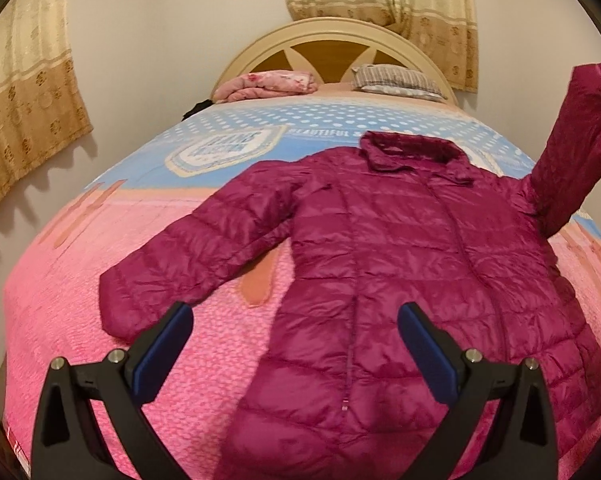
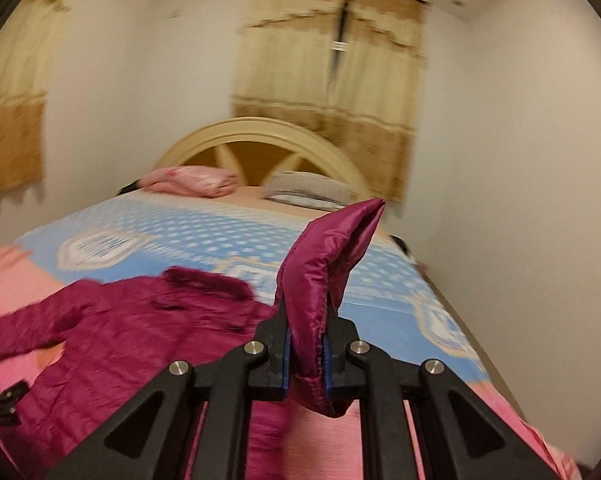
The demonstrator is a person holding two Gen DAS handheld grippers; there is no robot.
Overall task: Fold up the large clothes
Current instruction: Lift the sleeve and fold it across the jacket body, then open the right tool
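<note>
Scene: A magenta quilted jacket (image 1: 380, 248) lies front-up on a bed (image 1: 60, 288) covered in a pink and blue quilt, collar toward the headboard (image 1: 332, 40) at 12 o'clock, hem toward the camera at 6 o'clock.

Right tool: The right tool (image 2: 306, 360) is clamped on the cuff end of the raised sleeve (image 2: 324, 272), which stands up between its 2 fingers and droops over at the top.

Left tool: The left tool (image 1: 294, 344) hangs with its jaws spread wide above the lower body of the jacket, gripping nothing.

Other sleeve: The flat sleeve (image 1: 188, 256) stretches toward 8 o'clock on the pink quilt, untouched.

Risk, slip: The shell looks slick and puffy; the cuff may slide out of the pinch if the sleeve is swung fast across the body.

Risk, drag: With nothing pinning the torso, pulling the sleeve could tug the whole jacket sideways and skew the fold.

Risk, rebound: The padding will likely spring back, so a folded sleeve may not lie flat.

Left wrist view only: The full jacket layout, its centre zip, and the raised sleeve at 2 o'clock; the right tool itself is out of frame.

Right wrist view only: The grip on the cuff up close, though the picture is motion-blurred.

Background: A pink folded blanket (image 1: 268, 82) and a striped pillow (image 1: 396, 80) sit by the headboard.
</note>
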